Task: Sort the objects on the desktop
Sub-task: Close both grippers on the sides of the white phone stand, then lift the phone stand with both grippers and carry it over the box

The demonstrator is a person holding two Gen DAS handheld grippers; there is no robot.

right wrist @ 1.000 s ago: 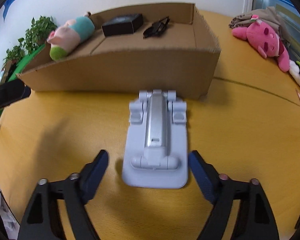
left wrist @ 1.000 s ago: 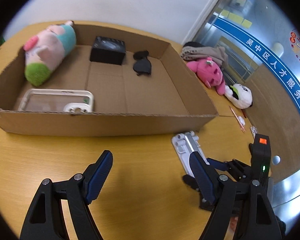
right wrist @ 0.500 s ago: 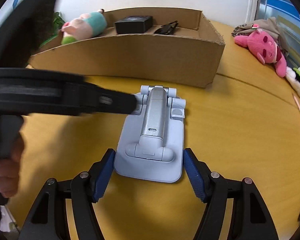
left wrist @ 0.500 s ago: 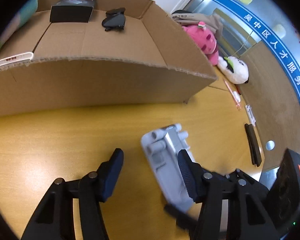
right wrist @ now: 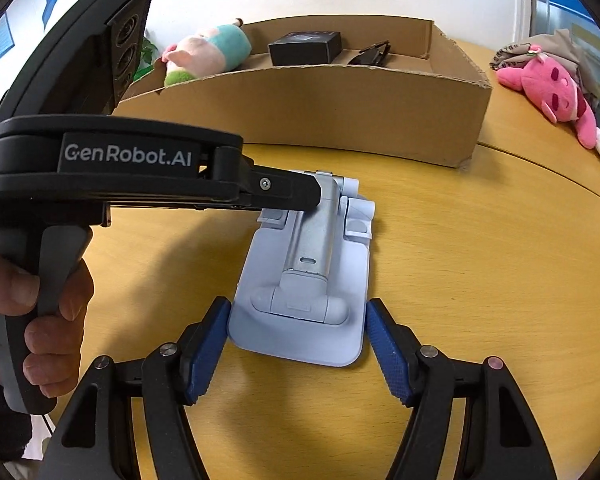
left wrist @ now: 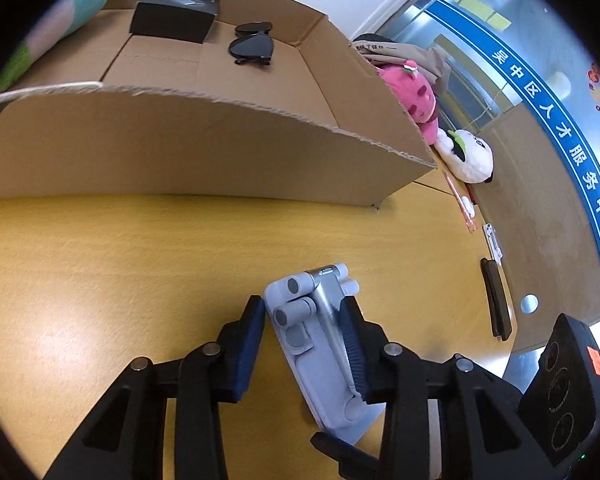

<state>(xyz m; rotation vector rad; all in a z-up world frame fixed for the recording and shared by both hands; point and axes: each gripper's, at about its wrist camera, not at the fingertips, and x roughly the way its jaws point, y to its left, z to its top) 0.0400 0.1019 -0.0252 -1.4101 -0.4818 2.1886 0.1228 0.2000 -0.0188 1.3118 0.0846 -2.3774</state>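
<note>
A pale blue folding phone stand (right wrist: 304, 280) lies flat on the yellow table in front of the cardboard box (right wrist: 340, 112). My left gripper (left wrist: 304, 344) has come in from the left and closes on the stand's silver arm (left wrist: 326, 320) at its far end; both pads touch it. My right gripper (right wrist: 296, 348) straddles the stand's near base, its blue pads just beside the two edges with small gaps. The box holds a plush pig (right wrist: 204, 52), a black case (right wrist: 304, 46) and sunglasses (left wrist: 252, 46).
A pink plush (right wrist: 552, 92) and a white plush (left wrist: 468, 154) lie right of the box with a grey cloth (left wrist: 404, 54). A pen (left wrist: 460, 204), a clip and a dark bar (left wrist: 496, 300) lie near the table's right edge.
My left gripper moved right and down onto the stand and narrowed around its silver arm. My right gripper moved forward and narrowed around the stand's base.
</note>
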